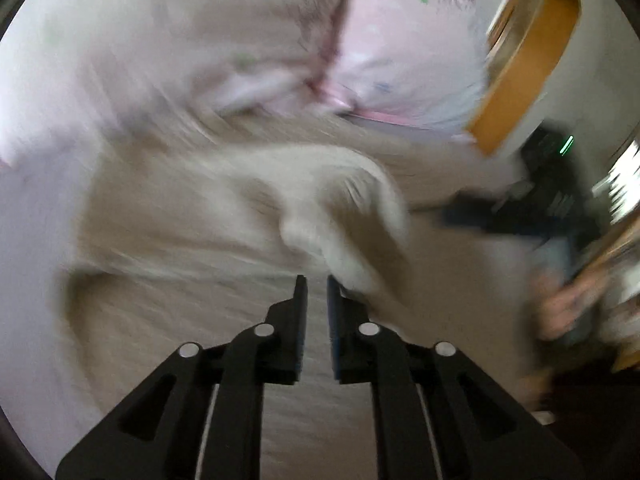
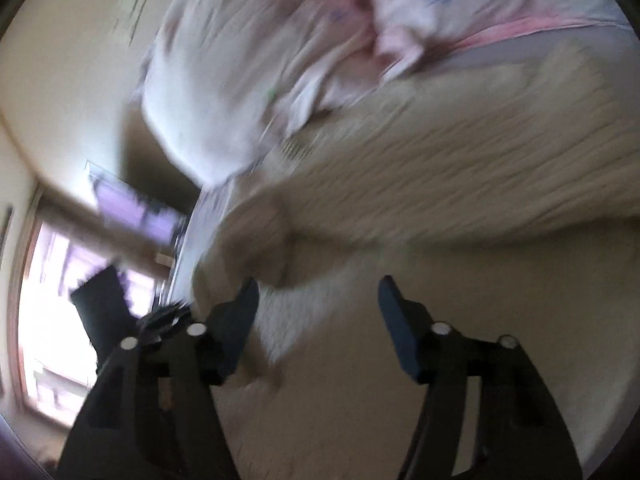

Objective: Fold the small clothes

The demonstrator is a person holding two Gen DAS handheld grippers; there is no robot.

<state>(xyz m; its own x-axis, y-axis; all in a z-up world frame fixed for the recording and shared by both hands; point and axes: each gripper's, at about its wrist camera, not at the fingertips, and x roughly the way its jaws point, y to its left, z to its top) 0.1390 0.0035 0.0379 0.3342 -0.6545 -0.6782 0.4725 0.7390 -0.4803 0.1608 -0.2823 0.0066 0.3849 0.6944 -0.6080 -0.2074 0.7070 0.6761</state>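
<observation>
Both views are blurred by motion. A small white garment (image 1: 340, 216) lies crumpled on the beige bed cover (image 1: 180, 300), just ahead and right of my left gripper (image 1: 317, 284). The left jaws stand close together with a narrow gap, nothing between them; the garment touches the outer side of the right fingertip (image 1: 334, 292). My right gripper (image 2: 318, 292) is open wide and empty, over the white garment (image 2: 316, 312) on the beige cover (image 2: 460, 184). The right gripper also shows as a dark shape at the right of the left wrist view (image 1: 532, 208).
A pink and white pillow (image 1: 400, 60) and a pale quilt (image 1: 140, 40) lie at the far side of the bed. A wooden headboard (image 1: 528, 52) stands at the upper right. In the right wrist view a bright window (image 2: 60, 320) is at the left.
</observation>
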